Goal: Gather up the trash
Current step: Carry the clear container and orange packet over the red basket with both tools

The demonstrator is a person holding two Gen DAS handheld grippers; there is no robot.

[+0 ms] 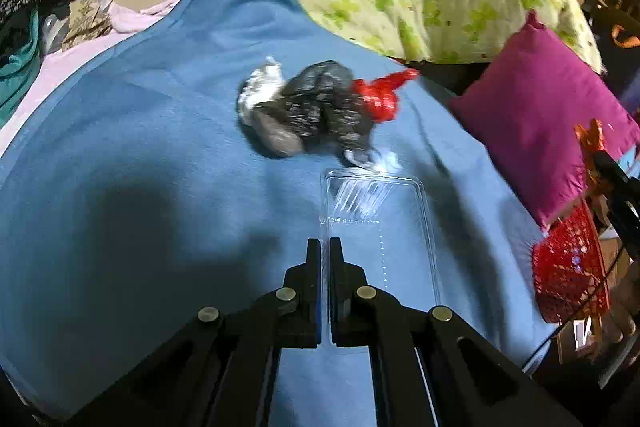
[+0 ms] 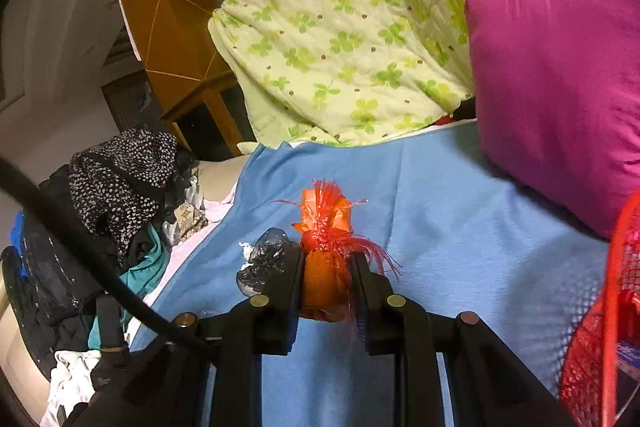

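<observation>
In the left wrist view, the left gripper (image 1: 325,247) is seen at the lower centre with its jaws drawn almost together, pinching the near-left edge of a clear plastic tray (image 1: 376,219) that extends up and to the right over the blue blanket (image 1: 140,147). Beyond the tray, at the centre of the frame, a blurred heap of crumpled trash (image 1: 316,107) in black, white and red lies on the blanket.

In the right wrist view, the right gripper (image 2: 326,263) is closed around an orange wrapper bundle (image 2: 322,279) tied in red mesh, which fills the gap between the jaws. A red mesh bag (image 2: 600,327) is seen at the lower right edge, and a magenta pillow (image 2: 560,67) at the upper right.
</observation>
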